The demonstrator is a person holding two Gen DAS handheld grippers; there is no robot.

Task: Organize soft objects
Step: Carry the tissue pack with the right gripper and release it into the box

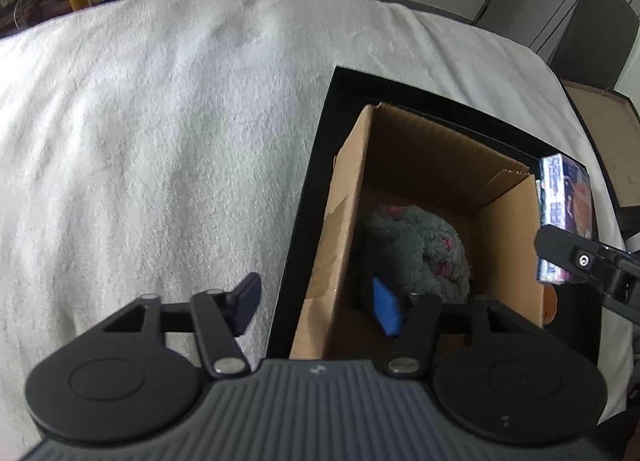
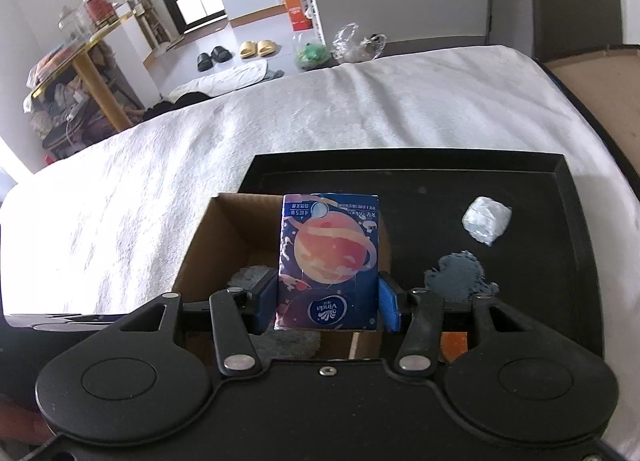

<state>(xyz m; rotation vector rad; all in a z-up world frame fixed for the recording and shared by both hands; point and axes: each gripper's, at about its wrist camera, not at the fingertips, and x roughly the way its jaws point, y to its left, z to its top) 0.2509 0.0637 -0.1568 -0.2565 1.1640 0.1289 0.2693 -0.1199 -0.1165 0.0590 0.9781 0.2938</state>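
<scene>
An open cardboard box [image 1: 436,149] stands on a black tray [image 1: 320,165], with a grey plush toy [image 1: 416,245] lying inside. My left gripper [image 1: 316,305] is open and straddles the box's left wall, one finger outside over the blanket and the blue pad inside by the plush. The pads do not press on the wall. My right gripper [image 2: 326,301] is shut on a blue tissue pack [image 2: 328,261] printed with an orange planet, held over the box [image 2: 224,245]. The left wrist view shows the pack [image 1: 564,201] at the box's right side.
On the tray [image 2: 400,169], right of the box, lie a white wrapped bundle [image 2: 486,221], a grey-blue fuzzy piece [image 2: 460,273] and something orange [image 2: 454,341]. A white blanket [image 2: 160,181] covers the bed. Slippers [image 2: 256,48] and bags sit on the floor beyond.
</scene>
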